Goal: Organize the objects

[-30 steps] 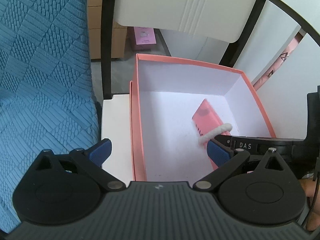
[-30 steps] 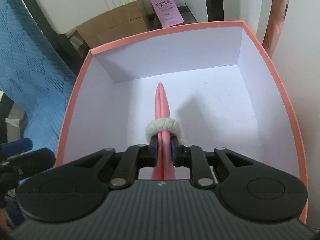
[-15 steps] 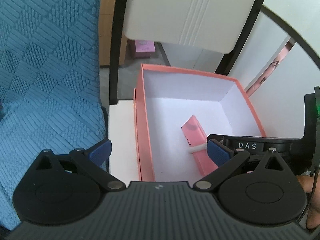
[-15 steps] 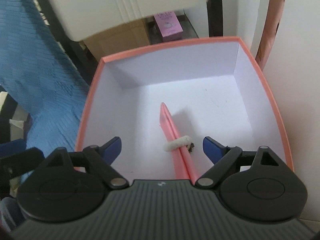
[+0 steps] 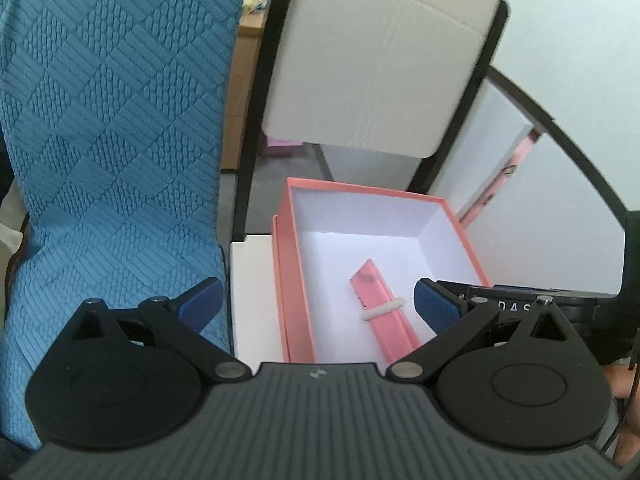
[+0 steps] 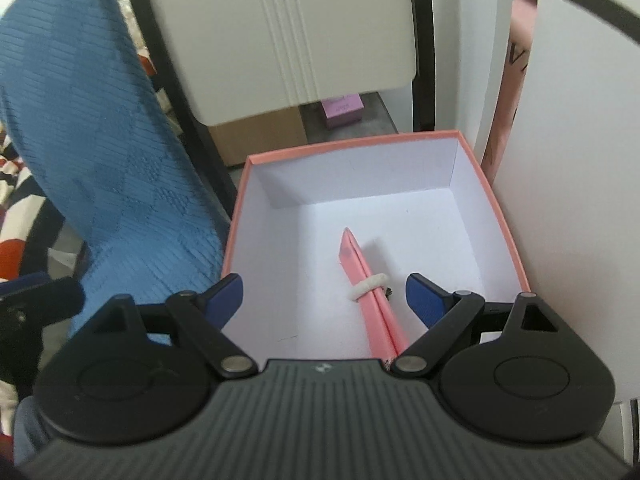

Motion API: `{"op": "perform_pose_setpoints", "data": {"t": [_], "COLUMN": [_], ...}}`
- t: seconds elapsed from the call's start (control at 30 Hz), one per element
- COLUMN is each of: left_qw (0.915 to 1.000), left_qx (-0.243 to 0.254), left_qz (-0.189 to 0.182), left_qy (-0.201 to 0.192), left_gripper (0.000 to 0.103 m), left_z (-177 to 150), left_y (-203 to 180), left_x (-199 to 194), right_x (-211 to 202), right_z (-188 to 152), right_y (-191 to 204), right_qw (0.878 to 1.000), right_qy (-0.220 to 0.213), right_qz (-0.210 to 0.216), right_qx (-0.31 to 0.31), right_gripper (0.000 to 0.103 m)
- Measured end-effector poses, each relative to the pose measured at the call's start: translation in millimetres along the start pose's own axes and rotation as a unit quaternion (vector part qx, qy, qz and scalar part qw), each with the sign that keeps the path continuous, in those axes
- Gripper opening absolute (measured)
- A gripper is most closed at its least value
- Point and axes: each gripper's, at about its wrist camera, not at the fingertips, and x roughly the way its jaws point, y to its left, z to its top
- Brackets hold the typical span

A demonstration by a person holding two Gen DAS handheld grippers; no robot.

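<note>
An open salmon-pink box (image 5: 288, 280) (image 6: 236, 220) with a white inside stands on a white surface. A flat folded pink item (image 5: 380, 304) (image 6: 370, 292) with a white fuzzy band (image 5: 382, 309) (image 6: 370, 286) around it lies on the box floor. My right gripper (image 6: 324, 300) is open and empty, above the near part of the box, back from the pink item. My left gripper (image 5: 318, 306) is open and empty, over the box's near left corner. The right gripper's body (image 5: 520, 304) shows at the right in the left wrist view.
A blue quilted cloth (image 5: 108, 160) (image 6: 92, 140) hangs at the left. A beige chair back (image 5: 372, 68) (image 6: 304, 28) with black frame stands behind the box. A cardboard carton (image 6: 256, 136) and a small purple box (image 6: 344, 110) sit on the floor beyond. White wall at right.
My right gripper opened and let go of the pink item, which now lies in the box. Both grippers have pulled back and up from the box.
</note>
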Motion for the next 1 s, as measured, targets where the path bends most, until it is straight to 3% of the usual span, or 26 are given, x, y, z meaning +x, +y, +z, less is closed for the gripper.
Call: {"op": "perform_pose_setpoints", "data": {"t": [0.3,0.43,1.0], "left_qw": [0.9994,0.9989,0.998], "left_qx": [0.008,0.021,0.008], "left_qz": [-0.014,-0.004,-0.006], "left_qy": [-0.03,-0.041,-0.062], "left_gripper": [0.103,0.103,0.103], "left_z": [-19,-32,-81], "left_y": [-9,-16,-6], "left_x": [-58,-78,-107], "right_x": [-56,-72,-99], "right_z": [-24,-39,-83], "right_y": [20,28,33], "right_qw": [0.999,0.999,0.998], "right_qy": [-0.03,-0.041,-0.066], "right_qz": [0.006,0.006,-0.008], "right_qx": [-0.008,-0.01,-0.01], "right_gripper": [0.09,0.09,0.09]}}
